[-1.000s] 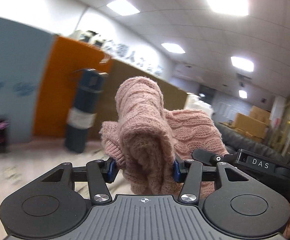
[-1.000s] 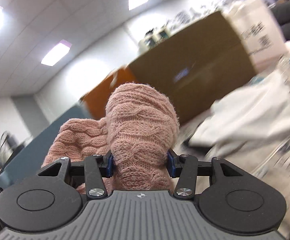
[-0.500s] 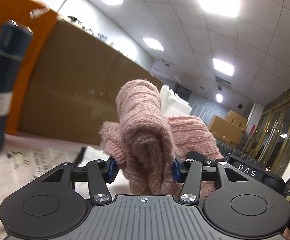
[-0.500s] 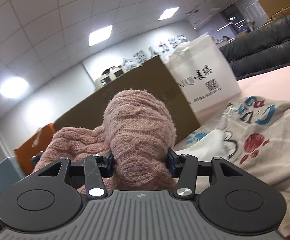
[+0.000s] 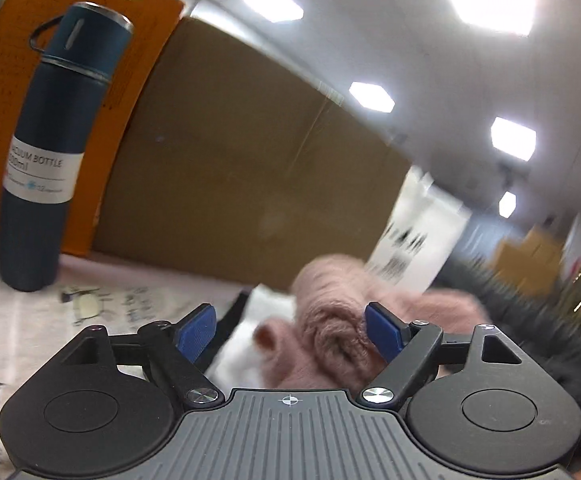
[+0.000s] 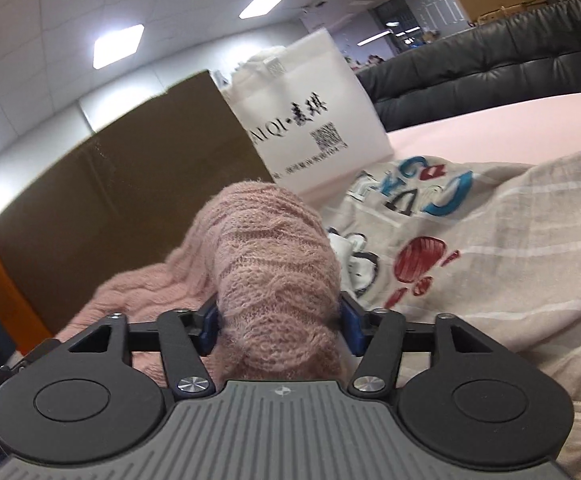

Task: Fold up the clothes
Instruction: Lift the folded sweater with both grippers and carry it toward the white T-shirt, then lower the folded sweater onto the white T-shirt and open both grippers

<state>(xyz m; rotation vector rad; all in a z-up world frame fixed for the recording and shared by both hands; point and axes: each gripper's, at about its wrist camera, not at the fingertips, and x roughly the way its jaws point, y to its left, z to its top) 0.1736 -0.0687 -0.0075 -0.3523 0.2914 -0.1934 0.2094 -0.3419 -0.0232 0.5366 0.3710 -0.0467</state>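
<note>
A pink cable-knit sweater (image 6: 274,264) is bunched between the blue pads of my right gripper (image 6: 276,324), which is shut on it low over the table. In the left wrist view the same sweater (image 5: 330,328) lies loose and blurred between the wide-apart pads of my left gripper (image 5: 290,330), which is open. The sweater leans against the right pad only.
A dark blue vacuum bottle (image 5: 46,160) stands at left by an orange board and a brown cardboard panel (image 5: 230,168). A white printed bag (image 6: 310,120) stands behind the sweater. A cream printed garment (image 6: 470,240) lies at right. A black sofa (image 6: 490,68) is beyond.
My left gripper has opened and let go of the pink sweater, which dropped lower. Both grippers have come down toward the table. The right gripper still holds its fold.
</note>
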